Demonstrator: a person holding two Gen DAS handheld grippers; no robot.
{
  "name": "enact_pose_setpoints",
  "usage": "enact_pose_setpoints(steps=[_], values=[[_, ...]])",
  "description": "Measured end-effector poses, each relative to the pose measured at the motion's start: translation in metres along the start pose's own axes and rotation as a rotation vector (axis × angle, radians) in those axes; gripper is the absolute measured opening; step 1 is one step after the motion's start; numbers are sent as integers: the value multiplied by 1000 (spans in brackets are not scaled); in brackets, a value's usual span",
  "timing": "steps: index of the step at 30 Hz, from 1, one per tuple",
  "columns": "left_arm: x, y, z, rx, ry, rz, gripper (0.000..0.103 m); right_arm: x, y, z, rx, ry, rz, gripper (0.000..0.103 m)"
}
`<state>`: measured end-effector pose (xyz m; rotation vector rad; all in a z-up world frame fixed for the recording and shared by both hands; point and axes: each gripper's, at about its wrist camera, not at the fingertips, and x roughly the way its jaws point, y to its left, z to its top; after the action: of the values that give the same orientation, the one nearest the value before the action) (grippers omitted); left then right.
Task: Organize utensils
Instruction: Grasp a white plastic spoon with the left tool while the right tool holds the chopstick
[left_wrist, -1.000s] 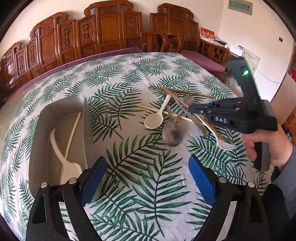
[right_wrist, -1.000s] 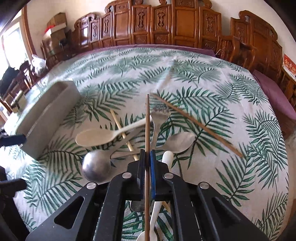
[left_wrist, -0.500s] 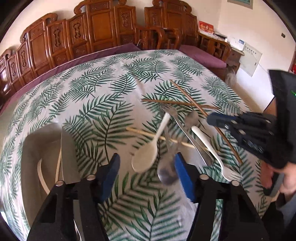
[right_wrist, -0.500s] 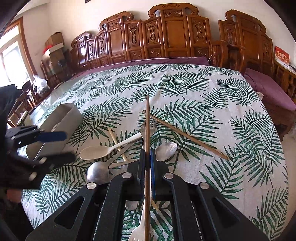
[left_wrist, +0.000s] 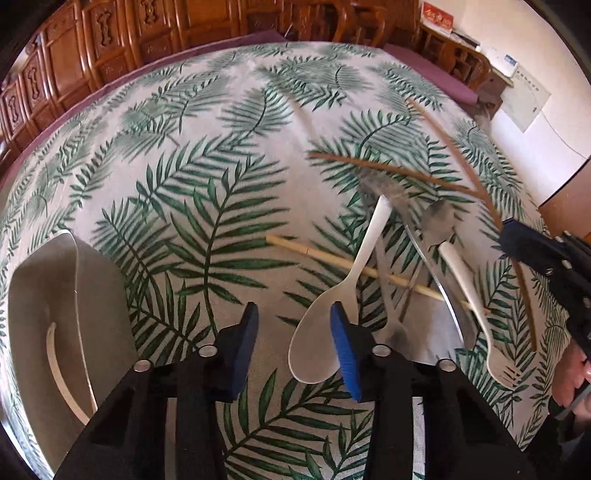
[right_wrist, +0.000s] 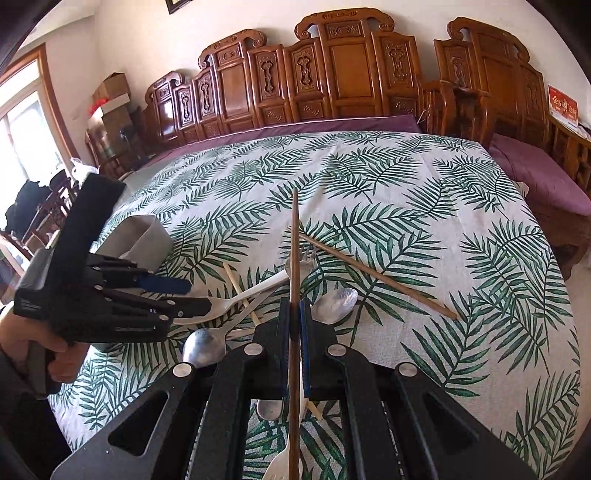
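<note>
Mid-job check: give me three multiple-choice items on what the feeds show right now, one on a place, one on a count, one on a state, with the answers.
1. Where does the grey tray lie in the left wrist view?
A. left of the utensil pile
B. right of the pile
C. under the pile

2. How many dark brown chopsticks show in the right wrist view?
A. one
B. two
C. four

3. What state is the right gripper in?
A. jaws wide open
B. shut on the dark chopstick
C. shut on a metal spoon

Answers:
1 A: the tray sits at the left edge, while the white plastic spoon and the rest of the pile lie to the right.
2 B: the dark chopstick is held and a second chopstick lies on the tablecloth.
3 B: the blue pads close on the stick running between them.
</note>
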<state>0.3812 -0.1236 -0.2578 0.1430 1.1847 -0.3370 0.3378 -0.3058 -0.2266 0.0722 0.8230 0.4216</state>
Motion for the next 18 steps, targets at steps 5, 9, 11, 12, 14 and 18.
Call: enact_pose_setpoints(steps=[5,9,11,12,14,18], values=[[0,-4,-4,18,-5,-2,31,-1,0,0,1,1,1,7],[-4,-9,-7,30,-5,-3,14,-1,3,2,-1,0,2,7],[-10,-13,-10,50,-15,6,6,-1,6,2,-1,-4,5,7],[-13,-14,-10,55,-20,12,5,0,7,1,-3,0,2,7],[-20,-15,-12,65,-35,31,5,2,11,1,-10,3,0,7],[-39,-12,-16,60,-81,59,4,5,15,-1,-11,12,2,7]])
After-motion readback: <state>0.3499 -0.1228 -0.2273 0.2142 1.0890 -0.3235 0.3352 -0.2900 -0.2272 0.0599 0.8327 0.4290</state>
